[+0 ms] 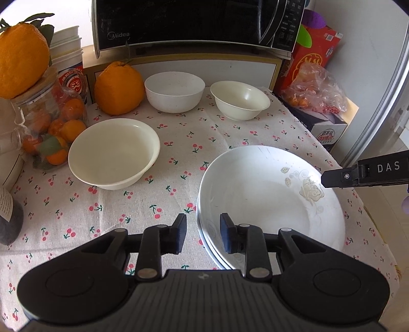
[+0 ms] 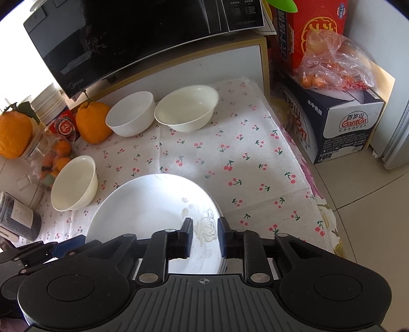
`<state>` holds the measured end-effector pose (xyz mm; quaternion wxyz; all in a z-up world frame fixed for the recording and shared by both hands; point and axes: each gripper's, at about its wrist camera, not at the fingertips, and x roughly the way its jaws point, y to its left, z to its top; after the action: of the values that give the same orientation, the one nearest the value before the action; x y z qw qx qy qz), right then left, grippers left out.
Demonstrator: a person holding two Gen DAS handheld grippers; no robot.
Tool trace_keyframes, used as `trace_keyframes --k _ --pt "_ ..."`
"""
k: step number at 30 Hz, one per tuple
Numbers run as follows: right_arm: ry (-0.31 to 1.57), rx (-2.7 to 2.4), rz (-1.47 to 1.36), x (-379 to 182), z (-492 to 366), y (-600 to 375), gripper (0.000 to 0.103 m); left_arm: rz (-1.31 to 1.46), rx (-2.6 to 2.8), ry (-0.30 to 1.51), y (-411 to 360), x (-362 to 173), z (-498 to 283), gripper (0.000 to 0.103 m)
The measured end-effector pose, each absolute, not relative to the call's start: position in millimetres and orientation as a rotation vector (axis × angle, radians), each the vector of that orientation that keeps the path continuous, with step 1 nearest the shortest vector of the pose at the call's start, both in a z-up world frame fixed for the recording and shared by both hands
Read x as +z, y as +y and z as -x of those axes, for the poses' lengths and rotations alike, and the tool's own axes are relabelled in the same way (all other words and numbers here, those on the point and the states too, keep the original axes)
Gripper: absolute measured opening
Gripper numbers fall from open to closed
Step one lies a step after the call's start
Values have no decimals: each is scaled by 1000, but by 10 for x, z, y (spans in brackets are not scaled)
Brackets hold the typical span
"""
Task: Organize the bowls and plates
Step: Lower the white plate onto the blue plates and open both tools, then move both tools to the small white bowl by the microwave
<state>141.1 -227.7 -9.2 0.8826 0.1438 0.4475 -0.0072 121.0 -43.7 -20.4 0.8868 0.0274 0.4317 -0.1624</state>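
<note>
Bright daylight, fisheye bend at every edge of both my views.

Light pours in from the right, washing the white flower-printed ceramic plate (image 1: 268, 194) almost flat and blowing out its rim in my right view. The cherry-print cloth on the table (image 1: 179, 153) stays evenly lit, with soft shadows under the cream round bowl (image 1: 112, 153). The black glass-fronted microwave (image 1: 194, 23) reads as a dark, featureless block. Corners go dark, straight lines curve, and detail stays sharp in the middle.
</note>
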Motion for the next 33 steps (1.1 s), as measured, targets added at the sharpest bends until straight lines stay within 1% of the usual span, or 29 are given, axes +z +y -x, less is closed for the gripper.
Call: trace_keyframes --k 2,3,4,5,6,8,9,12,14,16,18,20,23,27,30,31,33 --pt "930 -11 -304 -73 -1424 -2247 38 -47 -327 892 -400 -188 -1204 44" --pt "927 -2 -308 -55 -1430 -2230 45 -40 -321 888 -375 -179 -1206 48" --pt "921 5 -311 -38 -1439 -2215 49 -30 -314 885 -350 -166 -1212 55" --pt "913 9 -314 -15 -1447 -2198 57 -18 -307 882 -321 -150 -1225 61" --pt "903 10 -317 9 -1457 -2176 64 -9 -303 880 -299 -137 -1232 64" --pt "888 26 -319 50 -1493 -2136 71 7 -293 867 -248 -98 -1260 75" --pt "884 31 -327 63 -1514 -2124 74 12 -282 865 -224 -75 -1287 76" --pt "894 59 -348 97 -1625 -2102 75 23 -234 865 -153 40 -1422 83" --pt "888 73 -348 151 -1720 -2088 75 33 -210 846 -131 147 -1534 90" --pt "865 85 -328 227 -1823 -2073 78 38 -180 816 -127 263 -1672 96" --pt "831 87 -302 304 -1941 -2073 84 52 -151 791 -114 361 -1808 98" --pt "803 83 -290 364 -2054 -2093 85 94 -131 780 -89 423 -1940 101" --pt "788 82 -300 409 -2243 -2126 85 159 -149 805 -67 437 -2163 101" --pt "776 78 -302 439 -2521 -2162 85 182 -187 814 -87 370 -2415 101" --pt "757 75 -284 432 -2736 -2182 88 221 -224 788 -91 279 -2524 101" --pt "754 74 -278 419 -2817 -2194 88 234 -239 786 -97 241 -2569 101" --pt "753 78 -271 375 -2980 -2201 88 247 -255 811 -115 179 -2681 94"
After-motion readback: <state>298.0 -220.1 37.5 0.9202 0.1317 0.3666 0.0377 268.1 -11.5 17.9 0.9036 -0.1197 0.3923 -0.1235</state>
